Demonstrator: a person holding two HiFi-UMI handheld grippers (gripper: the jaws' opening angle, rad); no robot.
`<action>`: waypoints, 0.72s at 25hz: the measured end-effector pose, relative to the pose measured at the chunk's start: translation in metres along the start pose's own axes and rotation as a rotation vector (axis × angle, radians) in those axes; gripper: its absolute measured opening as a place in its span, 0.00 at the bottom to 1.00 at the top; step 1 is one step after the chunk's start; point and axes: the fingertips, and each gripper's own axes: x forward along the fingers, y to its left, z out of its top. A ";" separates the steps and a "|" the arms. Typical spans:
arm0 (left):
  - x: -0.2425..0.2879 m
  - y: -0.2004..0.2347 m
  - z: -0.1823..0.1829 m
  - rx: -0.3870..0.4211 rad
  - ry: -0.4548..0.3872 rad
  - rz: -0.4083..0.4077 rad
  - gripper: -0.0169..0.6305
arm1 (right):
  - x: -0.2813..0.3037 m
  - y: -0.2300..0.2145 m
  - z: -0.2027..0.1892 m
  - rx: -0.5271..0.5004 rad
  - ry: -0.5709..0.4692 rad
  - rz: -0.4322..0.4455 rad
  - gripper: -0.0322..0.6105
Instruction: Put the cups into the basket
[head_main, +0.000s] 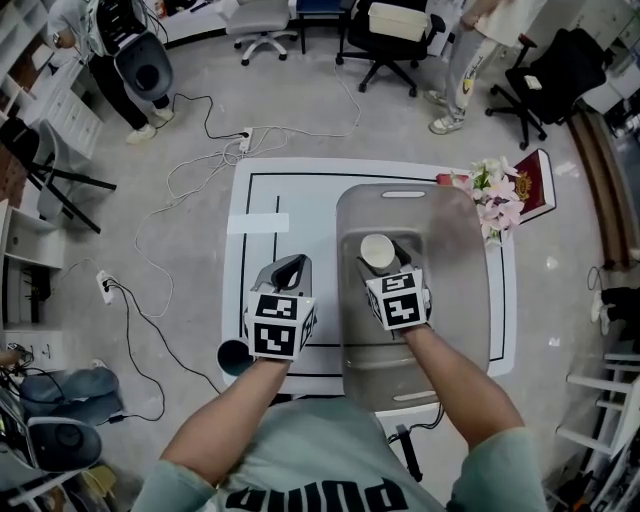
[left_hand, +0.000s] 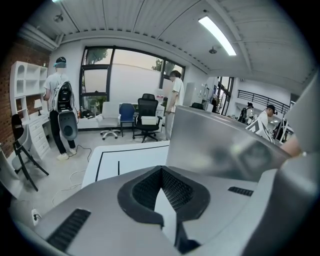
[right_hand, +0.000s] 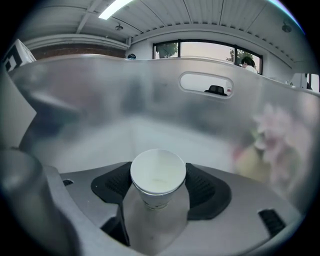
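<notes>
While the right tongs (head_main: 384, 260) reach down into the translucent grey basket (head_main: 462, 300), they pinch a white paper cup (head_main: 377, 250) by its sides. The right gripper view shows a dark pad against each side of the cup. Seen from the head view, the cup's open mouth faces up, and it sits inside the basket's walls, toward the far left part of the interior. Whether its base touches the basket floor cannot be told.

The basket stands on the right half of the white bench (head_main: 300, 195), inside the black line drawn around the bench top. Its near end reaches past the bench's near edge.

The left tongs (head_main: 290, 268) hover over the bench just left of the basket. In the left gripper view their dark pads meet at the tips, pressed together with nothing between them.

A second, dark cup (head_main: 234, 355) sits at the near left of the bench, beside the left gripper's marker cube and outside the basket.

At the far right corner of the bench are a bunch of pale pink flowers (head_main: 497, 195) and a red book (head_main: 538, 185), both just beyond the basket.
</notes>
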 end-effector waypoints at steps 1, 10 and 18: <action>0.000 -0.001 -0.001 0.000 0.003 -0.002 0.04 | 0.001 0.001 0.000 -0.003 -0.001 0.001 0.58; 0.005 -0.005 -0.002 0.002 0.009 -0.019 0.04 | 0.001 0.001 -0.008 -0.006 0.038 0.019 0.58; 0.004 -0.007 0.001 0.006 0.001 -0.038 0.03 | -0.004 0.000 -0.022 0.067 0.086 0.065 0.60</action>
